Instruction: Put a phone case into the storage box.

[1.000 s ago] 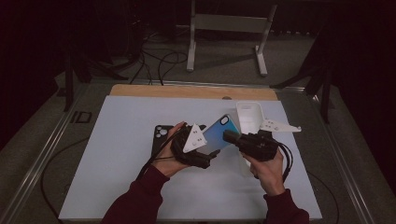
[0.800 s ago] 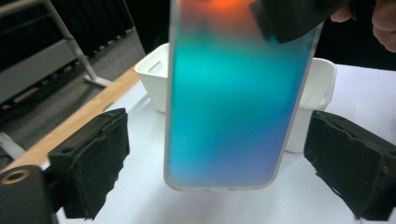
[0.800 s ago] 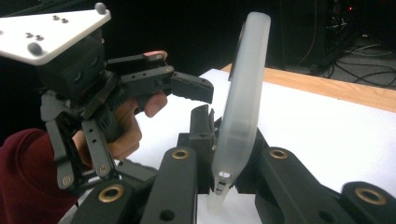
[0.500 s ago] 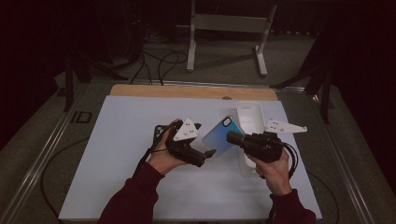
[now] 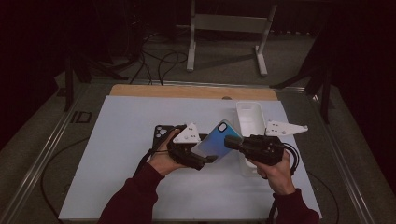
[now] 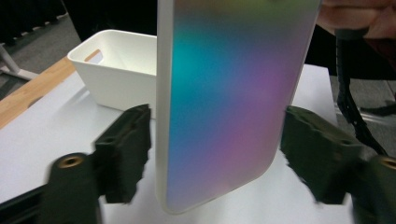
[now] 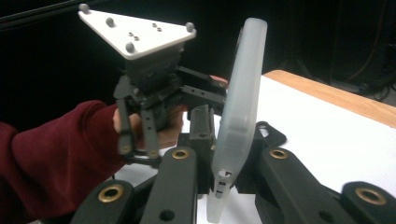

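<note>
A frosted phone case with a blue-to-purple sheen (image 5: 215, 141) hangs tilted above the white table mat (image 5: 116, 154). My right gripper (image 5: 232, 142) is shut on its lower end (image 7: 219, 191), where I see it edge-on and upright. My left gripper (image 5: 208, 157) comes from the left, its jaws open on either side of the case's wide face (image 6: 219, 116), with thin gaps at both edges. A black phone case (image 5: 162, 132) lies flat on the mat behind the left hand, and its camera cutout (image 7: 271, 135) shows past the held case.
A white rectangular bin (image 5: 249, 119) stands on the mat at the right, just behind the right gripper, and appears again (image 6: 116, 70) beyond the left jaw. A wooden strip (image 5: 187, 91) runs along the table's far edge. A metal stand (image 5: 229, 28) is on the floor beyond.
The left gripper has swung in from beside the case so that its jaws now straddle it. The right gripper has kept hold of the case and barely moved.
</note>
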Action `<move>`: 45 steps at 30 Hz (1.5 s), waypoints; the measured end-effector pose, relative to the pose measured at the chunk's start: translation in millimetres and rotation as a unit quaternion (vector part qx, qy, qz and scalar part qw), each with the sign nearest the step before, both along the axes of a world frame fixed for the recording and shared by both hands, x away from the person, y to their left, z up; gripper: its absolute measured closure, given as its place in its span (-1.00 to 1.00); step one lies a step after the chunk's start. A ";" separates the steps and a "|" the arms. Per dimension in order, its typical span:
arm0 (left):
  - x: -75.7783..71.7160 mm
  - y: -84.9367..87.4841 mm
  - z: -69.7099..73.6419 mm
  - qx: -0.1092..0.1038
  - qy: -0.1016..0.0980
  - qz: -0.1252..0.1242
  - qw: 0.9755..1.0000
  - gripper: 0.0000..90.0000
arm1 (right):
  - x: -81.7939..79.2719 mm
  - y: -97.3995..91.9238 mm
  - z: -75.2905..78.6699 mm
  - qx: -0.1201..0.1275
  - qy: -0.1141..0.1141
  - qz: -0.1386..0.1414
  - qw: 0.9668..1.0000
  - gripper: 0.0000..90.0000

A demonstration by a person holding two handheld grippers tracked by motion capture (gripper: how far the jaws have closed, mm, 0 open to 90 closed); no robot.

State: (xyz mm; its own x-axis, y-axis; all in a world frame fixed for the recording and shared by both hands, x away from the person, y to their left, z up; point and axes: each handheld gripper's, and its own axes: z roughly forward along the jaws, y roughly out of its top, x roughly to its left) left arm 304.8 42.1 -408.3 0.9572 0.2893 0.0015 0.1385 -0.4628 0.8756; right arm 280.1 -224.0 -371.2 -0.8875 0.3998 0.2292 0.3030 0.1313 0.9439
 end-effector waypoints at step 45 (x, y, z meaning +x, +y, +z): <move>-5.4 1.0 -6.8 0.014 -0.026 0.039 0.999 0.81 | -8.1 -4.6 -1.3 -0.071 -0.041 -0.190 0.978 -0.70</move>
